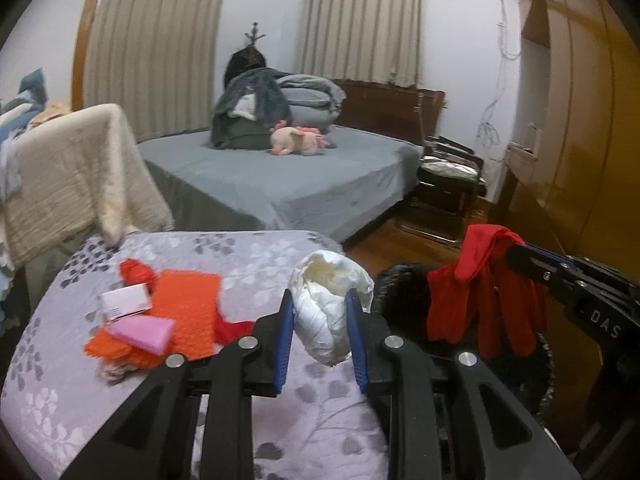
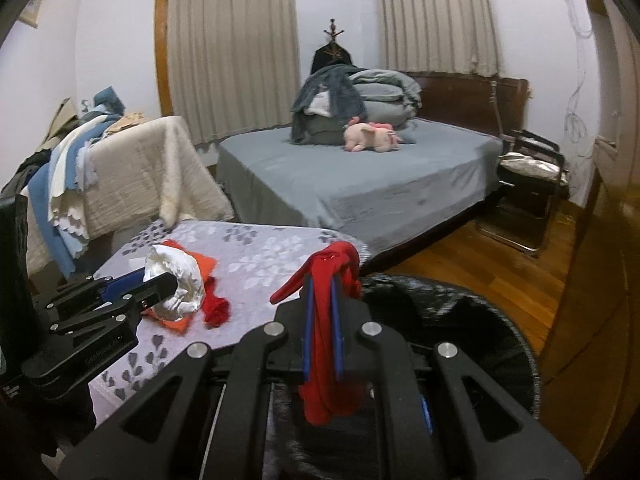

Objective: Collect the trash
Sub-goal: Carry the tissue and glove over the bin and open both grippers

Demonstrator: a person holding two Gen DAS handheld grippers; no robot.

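Observation:
My left gripper (image 1: 320, 300) is shut on a crumpled white wad (image 1: 334, 312) and holds it above the right edge of the floral-covered table (image 1: 248, 248). It also shows in the right wrist view (image 2: 176, 284). My right gripper (image 2: 322, 280) is shut on a limp red cloth (image 2: 326, 360) that hangs over a black bin (image 2: 460, 320). In the left wrist view the red cloth (image 1: 476, 296) hangs above the bin (image 1: 404, 284). On the table lie an orange cloth (image 1: 184, 308), a pink piece (image 1: 142, 330), a white card (image 1: 126, 300) and a red scrap (image 1: 136, 272).
A grey bed (image 1: 280, 176) with folded blankets and a pink plush toy (image 1: 300, 140) stands behind the table. A cream-draped piece of furniture (image 1: 76, 176) is at the left. A dark chair (image 1: 448, 184) and a wooden wardrobe (image 1: 580, 140) are at the right.

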